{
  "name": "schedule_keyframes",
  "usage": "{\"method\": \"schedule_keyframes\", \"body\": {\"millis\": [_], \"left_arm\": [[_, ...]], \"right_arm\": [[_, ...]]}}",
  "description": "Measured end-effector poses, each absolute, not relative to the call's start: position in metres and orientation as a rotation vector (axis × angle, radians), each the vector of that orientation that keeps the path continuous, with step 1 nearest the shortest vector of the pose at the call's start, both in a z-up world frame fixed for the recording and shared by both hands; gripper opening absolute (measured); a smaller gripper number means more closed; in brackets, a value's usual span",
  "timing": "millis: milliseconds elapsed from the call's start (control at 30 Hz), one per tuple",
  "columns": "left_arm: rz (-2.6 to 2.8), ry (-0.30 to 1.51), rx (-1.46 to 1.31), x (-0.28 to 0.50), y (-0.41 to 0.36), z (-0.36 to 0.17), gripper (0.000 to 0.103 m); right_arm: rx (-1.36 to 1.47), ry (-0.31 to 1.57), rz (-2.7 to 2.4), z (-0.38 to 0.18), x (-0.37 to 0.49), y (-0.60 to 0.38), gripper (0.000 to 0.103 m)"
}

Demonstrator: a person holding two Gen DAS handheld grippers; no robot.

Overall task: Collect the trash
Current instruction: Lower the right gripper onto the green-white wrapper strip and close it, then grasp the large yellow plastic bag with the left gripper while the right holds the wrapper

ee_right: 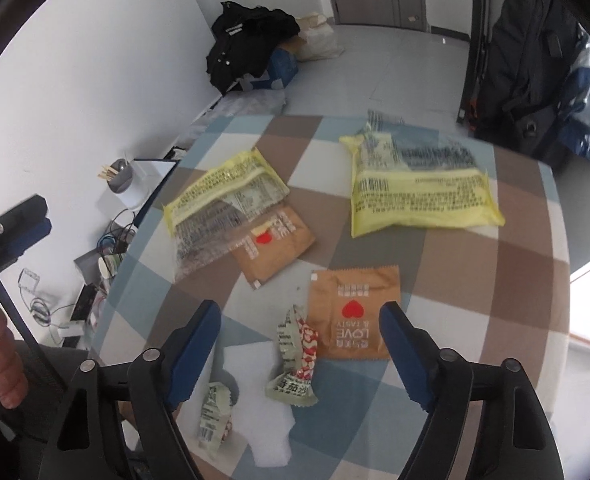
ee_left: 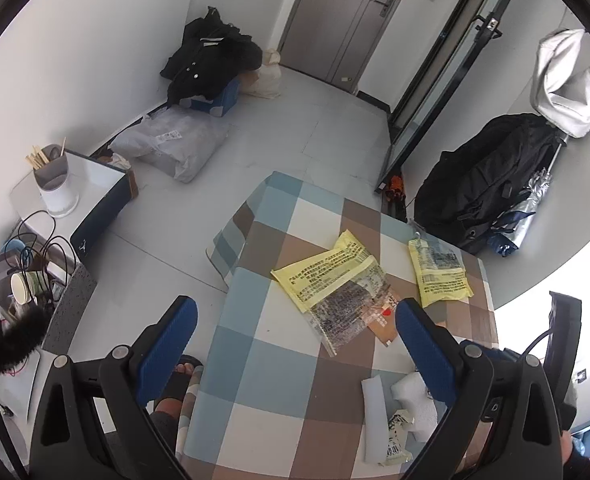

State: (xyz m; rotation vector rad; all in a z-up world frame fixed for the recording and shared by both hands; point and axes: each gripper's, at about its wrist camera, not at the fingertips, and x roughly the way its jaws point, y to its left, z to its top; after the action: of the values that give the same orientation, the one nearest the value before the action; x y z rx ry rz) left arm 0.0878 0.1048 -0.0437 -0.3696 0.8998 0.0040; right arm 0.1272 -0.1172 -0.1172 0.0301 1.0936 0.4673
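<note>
So the right gripper [ee_right: 300, 350] is hanging over the checked tablecloth [ee_right: 495, 280] with its blue-padded jaws standing apart, nothing clamped. Sitting between the fingers on the cloth are a crumpled green-and-red wrapper [ee_right: 295, 364] with Chinese print I can't fully read, and a brown sachet [ee_right: 355, 312] showing a red heart and "LOVE & TASTY" upside down. A smaller crumpled wrapper [ee_right: 213, 412] with a barcode is lying just left of that, beside a white foam piece [ee_right: 267, 432].

The left gripper [ee_left: 295, 344] is also spread wide and holding nothing, hovering above the table's near edge.

Further out, a second brown sachet [ee_right: 275, 244] with the same heart is sticking out from under a yellow-and-clear bag [ee_right: 223, 204] covered in small black text, too blurry to read. Another yellow bag [ee_right: 419, 188] with a barcode is lying to the right, apart from it.

Past the table, a black jacket [ee_right: 247, 48] is slumping over a blue box [ee_right: 283, 68] by the wall.
</note>
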Motion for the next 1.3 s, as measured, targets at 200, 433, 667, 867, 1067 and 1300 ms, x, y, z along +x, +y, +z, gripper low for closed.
{"method": "schedule_keyframes", "body": {"millis": [200,433,667,867,1067,1300], "left_arm": [[0.005,0.941,-0.412,0.093,0.108,-0.052,0.098],[0.022,0.97,-0.409,0.096,0.11,-0.057,0.098],[0.044,0.97,-0.385,0.098,0.109,-0.059,0.098],[0.07,0.977,-0.345,0.099,0.107,-0.061,0.098],[0.089,1.0,-0.304,0.102,0.102,-0.068,0.098],[-0.078,1.061,-0.075,0.135,0.076,-0.06,0.098]], "right_arm": [[0.045,1.11,0.479,-0.125,0.129,-0.112,0.064],[0.032,1.136,0.49,-0.132,0.133,-0.105,0.05],[-0.02,1.133,0.495,-0.136,0.135,-0.102,0.031],[-0.035,1.123,0.496,-0.137,0.132,-0.102,0.019],[-0.018,1.097,0.495,-0.131,0.129,-0.108,0.016],[0.048,1.067,0.498,-0.121,0.13,-0.124,0.015]]}}
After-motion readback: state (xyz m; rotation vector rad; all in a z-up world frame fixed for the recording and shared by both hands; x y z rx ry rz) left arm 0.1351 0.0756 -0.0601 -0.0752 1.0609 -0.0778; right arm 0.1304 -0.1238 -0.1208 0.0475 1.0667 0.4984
